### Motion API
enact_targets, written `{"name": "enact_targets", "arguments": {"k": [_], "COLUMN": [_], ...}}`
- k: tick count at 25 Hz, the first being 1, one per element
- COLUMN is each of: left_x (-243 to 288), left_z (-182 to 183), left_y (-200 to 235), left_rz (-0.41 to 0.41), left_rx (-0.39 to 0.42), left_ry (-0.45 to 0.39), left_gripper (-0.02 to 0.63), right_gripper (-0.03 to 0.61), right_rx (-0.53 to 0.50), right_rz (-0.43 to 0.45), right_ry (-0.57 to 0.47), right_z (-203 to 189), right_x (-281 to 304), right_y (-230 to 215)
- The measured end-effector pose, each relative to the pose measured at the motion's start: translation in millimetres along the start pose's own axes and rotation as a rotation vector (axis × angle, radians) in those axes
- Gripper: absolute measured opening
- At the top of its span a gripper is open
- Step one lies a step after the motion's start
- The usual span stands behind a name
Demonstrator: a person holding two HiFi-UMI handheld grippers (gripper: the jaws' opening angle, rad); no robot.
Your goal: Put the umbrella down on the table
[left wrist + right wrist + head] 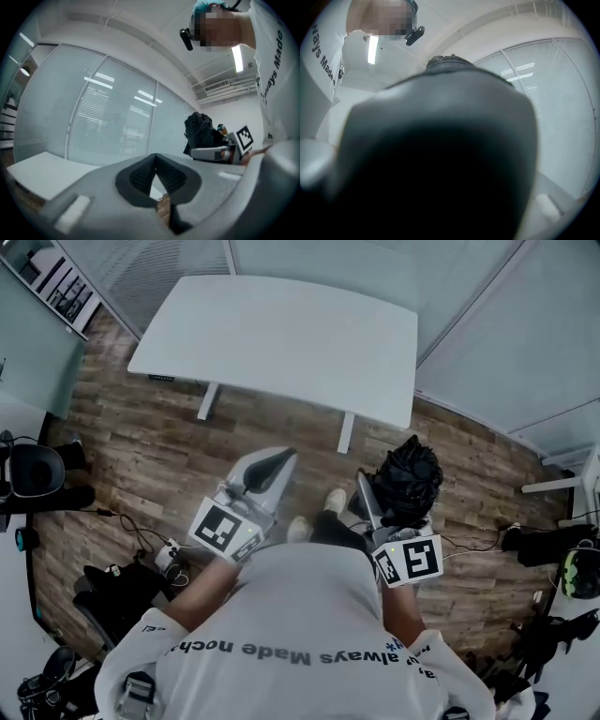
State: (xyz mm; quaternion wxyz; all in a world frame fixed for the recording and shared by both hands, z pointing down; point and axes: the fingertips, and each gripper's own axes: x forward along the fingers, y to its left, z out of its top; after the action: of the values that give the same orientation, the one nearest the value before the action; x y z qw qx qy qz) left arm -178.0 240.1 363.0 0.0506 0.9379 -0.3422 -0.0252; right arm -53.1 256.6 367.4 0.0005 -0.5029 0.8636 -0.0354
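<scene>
White shirt cloth (300, 615), soft and creased with a line of dark print, fills the head view at 6 o'clock. Just beyond it, at 8 o'clock from centre, the left hand-held gripper (272, 462) shows its smooth grey plastic shell and marker cube. Its jaws meet at the tips with nothing between them, and its own view shows the ribbed dark pads closing into a point.

At 4 o'clock, the right hand-held gripper (380, 507) is clamped at a wide setting on the umbrella (408, 479). This is a folded black bundle of crumpled, matte fabric, bulky and irregular, not a neat cylinder. In the right gripper view the bundle blacks out nearly everything.

Wood-plank floor (159, 456), streaky brown, lies below, with thin cables (131, 526) trailing at 8 o'clock. Farthest, at 12 o'clock, stands the tabletop (281, 334), white, smooth, round-cornered and on pale legs. The umbrella is well short of it, held over the floor.

As I judge the risks:
- Loose fabric compresses, so the bundle could sag or slip from the jaws on the way.
- That gripper's camera is blinded, so the placement may be misjudged, and a release near the rim could let the umbrella slide off the slick top.
- The cables could catch a foot.
</scene>
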Motion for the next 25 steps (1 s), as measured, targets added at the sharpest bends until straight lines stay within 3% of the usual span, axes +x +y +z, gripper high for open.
{"name": "enact_targets", "arguments": {"k": [9,25], "left_x": [66.5,316.0], "left_z": [2.6,12.8], "left_y": [51.5,127.5], "left_rz": [0.007,-0.035], "left_rx": [0.011,0.023], "left_ry": [-0.007,0.01], "left_gripper": [0.003,0.003], "right_gripper": [0.256,0.257], "right_rx": [0.0,0.017], "right_rz": [0.014,-0.009], "right_ry": [-0.006,-0.007], "right_z": [1.0,18.0], "right_x": [61.9,179.3], "right_y": [-53.6,-274.4]}}
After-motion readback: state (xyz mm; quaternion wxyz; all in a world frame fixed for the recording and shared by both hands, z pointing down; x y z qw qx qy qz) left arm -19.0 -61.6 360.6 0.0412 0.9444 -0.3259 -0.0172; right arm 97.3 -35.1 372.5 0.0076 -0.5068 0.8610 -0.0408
